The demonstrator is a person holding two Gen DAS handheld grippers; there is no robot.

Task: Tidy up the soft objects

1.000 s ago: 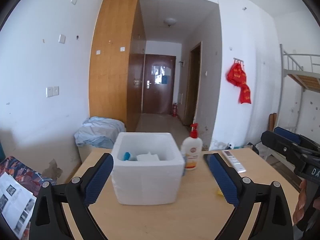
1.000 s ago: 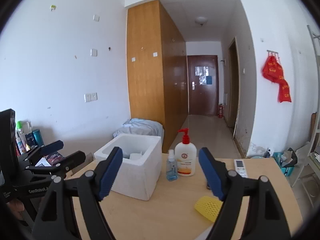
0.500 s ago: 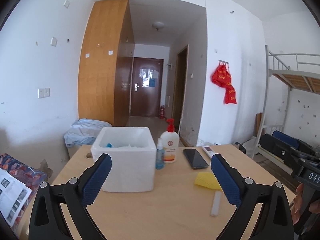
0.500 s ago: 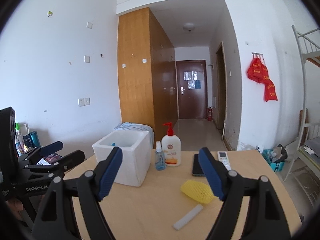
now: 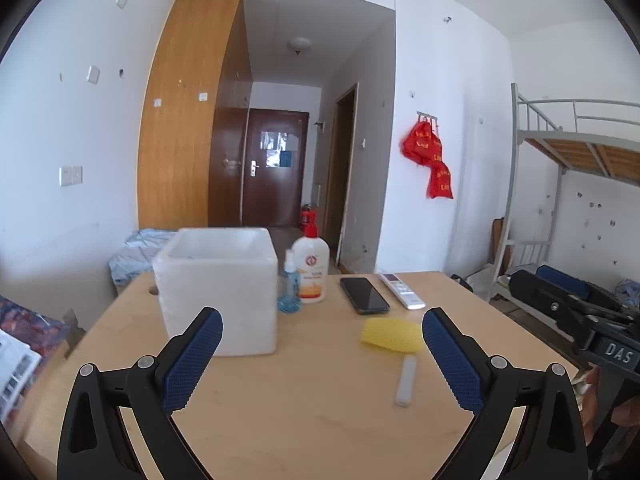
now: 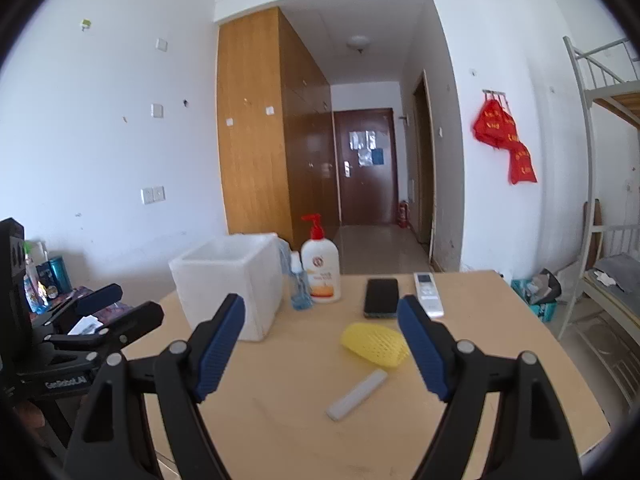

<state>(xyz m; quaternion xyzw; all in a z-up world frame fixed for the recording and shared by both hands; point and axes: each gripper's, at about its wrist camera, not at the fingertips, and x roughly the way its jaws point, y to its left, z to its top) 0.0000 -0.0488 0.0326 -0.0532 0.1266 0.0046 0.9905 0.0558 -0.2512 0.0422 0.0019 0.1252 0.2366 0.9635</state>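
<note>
A white foam box point(image 5: 218, 292) stands on the wooden table point(image 5: 304, 412), left of centre; it also shows in the right wrist view point(image 6: 228, 284). A yellow foam net sleeve point(image 5: 392, 334) lies right of it, also seen from the right wrist point(image 6: 374, 344). A white foam strip point(image 5: 405, 380) lies in front of the sleeve point(image 6: 357, 395). My left gripper point(image 5: 320, 354) is open and empty, held above the table's near part. My right gripper point(image 6: 321, 346) is open and empty, just short of the sleeve.
A lotion pump bottle point(image 5: 311, 270), a small blue spray bottle point(image 5: 289, 290), a black phone point(image 5: 364, 295) and a white remote point(image 5: 401, 289) sit at the table's far side. A bunk bed point(image 5: 568, 184) stands to the right. Magazines point(image 5: 20, 352) lie at the left.
Both grippers have pulled back from the foam box toward the table's near edge and sunk lower. The sleeve and the strip have come into view. Both stay open.
</note>
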